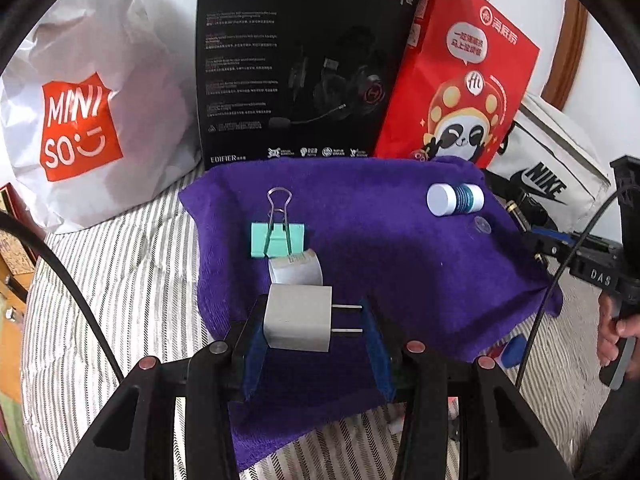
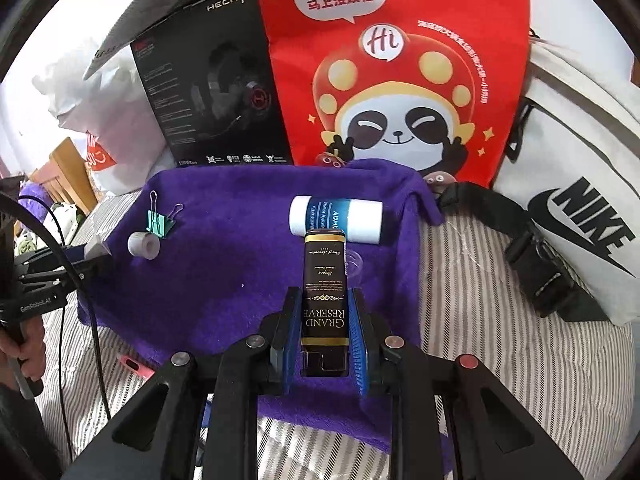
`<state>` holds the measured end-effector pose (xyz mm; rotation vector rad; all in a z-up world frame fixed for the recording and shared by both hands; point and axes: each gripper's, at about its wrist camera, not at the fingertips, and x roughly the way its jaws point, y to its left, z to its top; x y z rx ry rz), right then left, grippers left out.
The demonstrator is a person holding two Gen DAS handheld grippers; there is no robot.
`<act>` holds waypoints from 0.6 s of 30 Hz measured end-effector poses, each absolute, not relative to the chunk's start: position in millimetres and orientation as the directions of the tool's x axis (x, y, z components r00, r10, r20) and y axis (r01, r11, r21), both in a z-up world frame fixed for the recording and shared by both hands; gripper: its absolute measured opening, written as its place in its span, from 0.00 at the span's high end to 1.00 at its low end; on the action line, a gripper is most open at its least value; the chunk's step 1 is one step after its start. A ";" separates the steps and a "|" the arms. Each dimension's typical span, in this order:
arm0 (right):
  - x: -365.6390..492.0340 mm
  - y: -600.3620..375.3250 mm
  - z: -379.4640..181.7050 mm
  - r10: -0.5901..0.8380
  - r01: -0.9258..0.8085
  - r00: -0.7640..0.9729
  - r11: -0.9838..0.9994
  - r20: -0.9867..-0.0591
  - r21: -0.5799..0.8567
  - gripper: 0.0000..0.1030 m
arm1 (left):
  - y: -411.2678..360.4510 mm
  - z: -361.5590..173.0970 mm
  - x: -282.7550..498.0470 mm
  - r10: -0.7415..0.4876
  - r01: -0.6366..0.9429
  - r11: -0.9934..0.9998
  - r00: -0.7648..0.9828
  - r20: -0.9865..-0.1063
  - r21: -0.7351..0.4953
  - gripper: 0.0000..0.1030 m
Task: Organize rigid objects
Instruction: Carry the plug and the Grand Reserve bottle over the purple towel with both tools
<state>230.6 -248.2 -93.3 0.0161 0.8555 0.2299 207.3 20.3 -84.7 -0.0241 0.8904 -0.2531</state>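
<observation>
The white charger [image 1: 298, 317] sits between the left tongs [image 1: 312, 334], its body against the left pad and its two prongs reaching to the right pad, so the tongs are closed on it, just above the purple towel [image 1: 380, 248]; beyond it on the towel lies a small grey tape roll [image 1: 296, 270], touching or nearly touching a mint binder clip [image 1: 277, 239] with its wire handles raised; well to the right lies a white bottle [image 1: 454, 199] with a blue label, on its side near the towel's far right corner; the right tongs [image 2: 326, 334] are narrow and clamped on a black box [image 2: 324, 292] lettered "GRAND RESERVE", which points forward over the towel, its far end just in front of the bottle; the towel is spread on a striped bed [image 1: 120, 264]; behind it stand a white Miniso bag [image 1: 80, 120], a black headset box [image 1: 296, 64] and a red panda bag [image 2: 400, 80], with a white Nike bag [image 2: 580, 208] at the right; a hand [image 1: 616, 328] grips the right tool's handle at the edge of the left view.
</observation>
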 end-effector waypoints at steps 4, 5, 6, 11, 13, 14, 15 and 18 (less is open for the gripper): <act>230.5 -249.1 -97.7 0.190 -0.187 0.629 0.978 -0.754 0.091 0.77 | 19.2 -88.0 206.4 -0.234 0.217 0.968 0.596 -0.768 -0.126 0.59; 231.2 -248.1 -100.1 0.186 -0.186 0.624 0.979 -0.759 0.087 0.78 | 19.0 -88.1 206.3 -0.236 0.220 0.967 0.597 -0.767 -0.126 0.59; 231.4 -247.2 -101.8 0.186 -0.187 0.620 0.978 -0.762 0.087 0.78 | 18.4 -88.6 206.4 -0.238 0.223 0.966 0.596 -0.767 -0.127 0.59; 232.7 -239.2 -111.6 0.179 -0.204 0.603 0.977 -0.777 0.067 0.78 | 19.4 -90.0 206.0 -0.237 0.220 0.967 0.592 -0.770 -0.129 0.59; 233.5 -238.4 -114.4 0.173 -0.202 0.600 0.977 -0.781 0.061 0.78 | 20.4 -91.0 206.5 -0.237 0.218 0.967 0.590 -0.771 -0.131 0.59; 233.9 -238.4 -115.4 0.166 -0.199 0.600 0.978 -0.782 0.056 0.78 | 20.8 -91.5 206.9 -0.238 0.217 0.967 0.589 -0.772 -0.132 0.59; 234.3 -238.5 -116.8 0.158 -0.195 0.601 0.980 -0.783 0.048 0.78 | 20.9 -92.0 207.0 -0.239 0.218 0.967 0.587 -0.773 -0.133 0.59; 236.5 -238.3 -120.8 0.154 -0.197 0.589 0.979 -0.793 0.044 0.78 | 21.4 -93.9 207.7 -0.238 0.216 0.967 0.582 -0.777 -0.135 0.59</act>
